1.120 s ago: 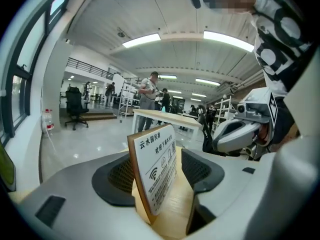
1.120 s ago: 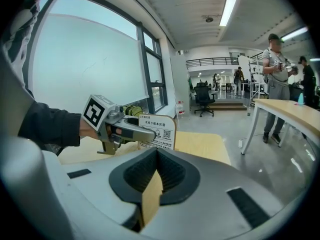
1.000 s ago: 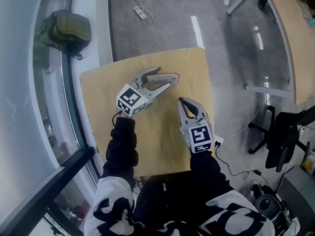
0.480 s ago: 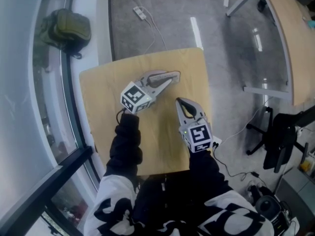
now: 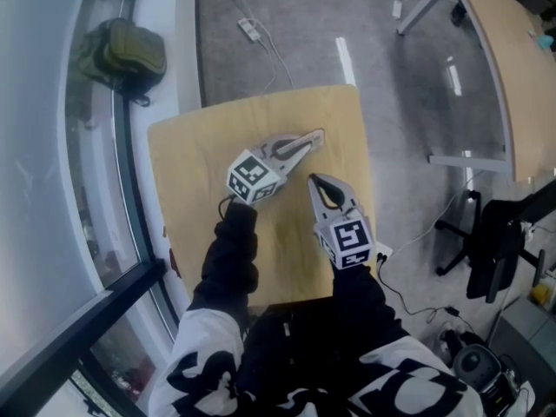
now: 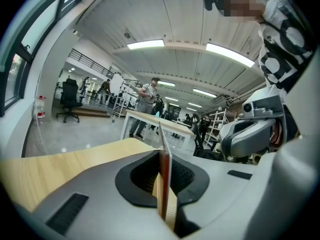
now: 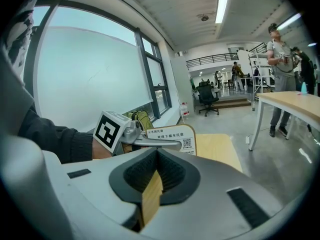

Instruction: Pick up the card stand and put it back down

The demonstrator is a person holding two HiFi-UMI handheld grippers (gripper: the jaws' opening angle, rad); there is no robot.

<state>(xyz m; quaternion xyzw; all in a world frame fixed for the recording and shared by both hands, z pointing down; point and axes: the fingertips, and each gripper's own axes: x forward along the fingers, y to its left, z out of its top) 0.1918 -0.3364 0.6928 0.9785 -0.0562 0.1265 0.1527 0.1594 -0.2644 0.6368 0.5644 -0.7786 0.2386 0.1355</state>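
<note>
My left gripper, spread wide a second ago, is now pinching the card stand's panel at the table's far side — lifting is coming next, though it may already be leaving the wood; my right gripper is idling, jaws together.

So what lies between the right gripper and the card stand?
Only a bare strip of the wooden table, seen in the head view: the right gripper sits just short of the card stand, not touching it.
</note>
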